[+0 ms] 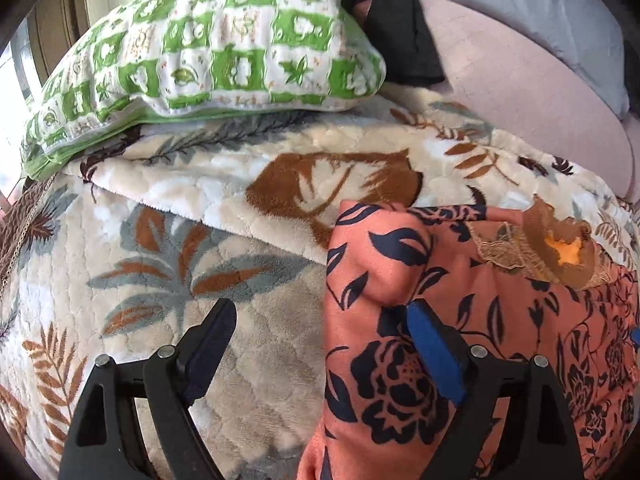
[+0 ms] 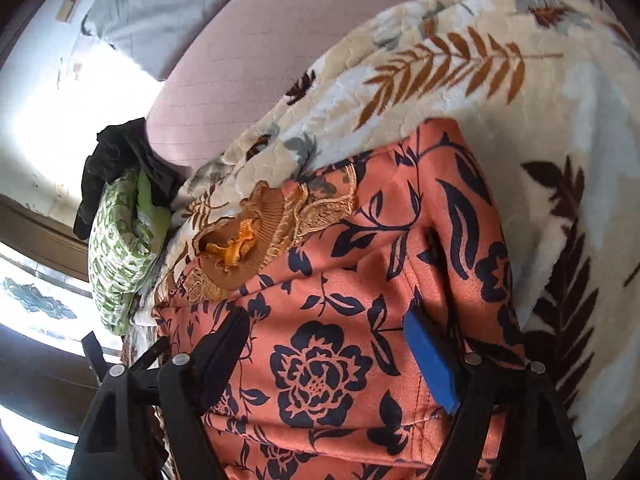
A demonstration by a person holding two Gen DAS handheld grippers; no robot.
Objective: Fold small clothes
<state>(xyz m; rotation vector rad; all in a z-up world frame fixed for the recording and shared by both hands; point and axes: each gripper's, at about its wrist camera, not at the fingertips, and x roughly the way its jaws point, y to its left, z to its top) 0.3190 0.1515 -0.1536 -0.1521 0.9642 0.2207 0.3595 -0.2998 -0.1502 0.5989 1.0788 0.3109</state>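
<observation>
An orange garment with a dark navy flower print and a brown lace collar lies on a cream leaf-patterned blanket. My left gripper is open over the garment's left edge; its blue-padded right finger rests on the cloth and its left finger is over the blanket. In the right wrist view the garment fills the middle, collar to the upper left. My right gripper is open, both fingers spread over the cloth.
A green-and-white patterned pillow lies on the blanket at the back left, with black cloth behind it. A pink mattress and a grey pillow lie at the back right.
</observation>
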